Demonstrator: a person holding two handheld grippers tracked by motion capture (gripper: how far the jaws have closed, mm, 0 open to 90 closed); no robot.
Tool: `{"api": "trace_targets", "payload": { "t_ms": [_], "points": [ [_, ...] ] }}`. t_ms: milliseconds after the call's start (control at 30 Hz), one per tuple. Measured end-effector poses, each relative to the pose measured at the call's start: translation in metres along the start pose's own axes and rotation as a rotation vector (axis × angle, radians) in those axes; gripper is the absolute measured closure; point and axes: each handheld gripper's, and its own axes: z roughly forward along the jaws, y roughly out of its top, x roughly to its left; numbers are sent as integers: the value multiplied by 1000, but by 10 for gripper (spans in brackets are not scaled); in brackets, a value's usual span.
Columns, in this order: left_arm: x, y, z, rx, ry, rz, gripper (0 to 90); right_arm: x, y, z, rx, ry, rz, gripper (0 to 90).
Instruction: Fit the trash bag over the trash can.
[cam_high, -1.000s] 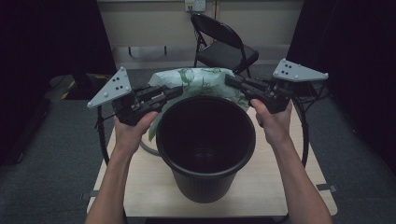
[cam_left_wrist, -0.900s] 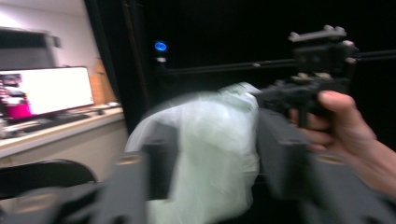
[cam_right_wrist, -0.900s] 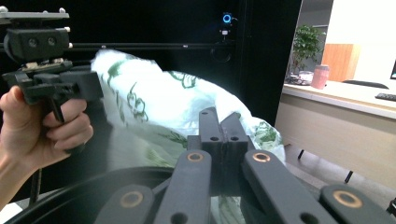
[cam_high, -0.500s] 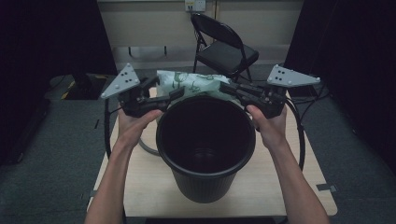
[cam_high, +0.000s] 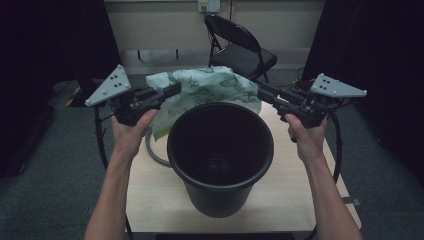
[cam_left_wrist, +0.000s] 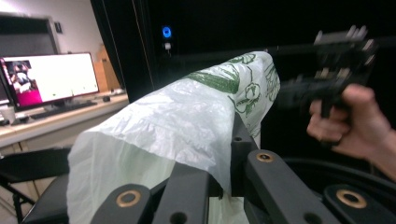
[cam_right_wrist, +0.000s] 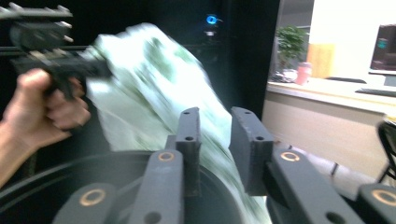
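A white plastic bag with green print hangs stretched over the far rim of a black bin that stands on the wooden table. My left gripper holds the bag's left edge and my right gripper its right edge. In the left gripper view the jaws are pinched on the bag, which drapes over them. The right gripper view is blurred. There the jaws stand slightly apart with the bag running down between them, above the bin's rim.
A black folding chair stands behind the table. A grey tube loop lies on the table left of the bin. Dark curtains hang on both sides. Desks with monitors show in the gripper views.
Both grippers have moved apart and slightly toward me, spreading the bag wider above the bin's far rim.
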Motion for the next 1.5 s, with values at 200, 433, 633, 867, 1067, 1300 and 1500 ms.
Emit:
{"api": "trace_targets", "payload": {
  "t_ms": [200,433,633,867,1067,1300,1500],
  "points": [
    [7,11,-19,-58,-4,-8,895,-20,-17,3,46,-94,26,811],
    [14,9,-21,-83,-3,-35,895,-9,-15,25,64,-11,-3,693],
    [13,20,-15,-138,-68,-64,895,18,0,33,59,57,-78,495],
    [4,18,-2,-98,-99,-56,894,20,4,30,24,54,-83,420],
    [3,-1,15,-23,-103,-64,893,24,-2,26,15,94,-99,458],
    [-2,-11,33,44,-118,-53,892,27,0,25,10,160,-118,747],
    [-6,-23,38,65,-137,-61,888,33,0,21,16,208,-123,900]
  ]
}}
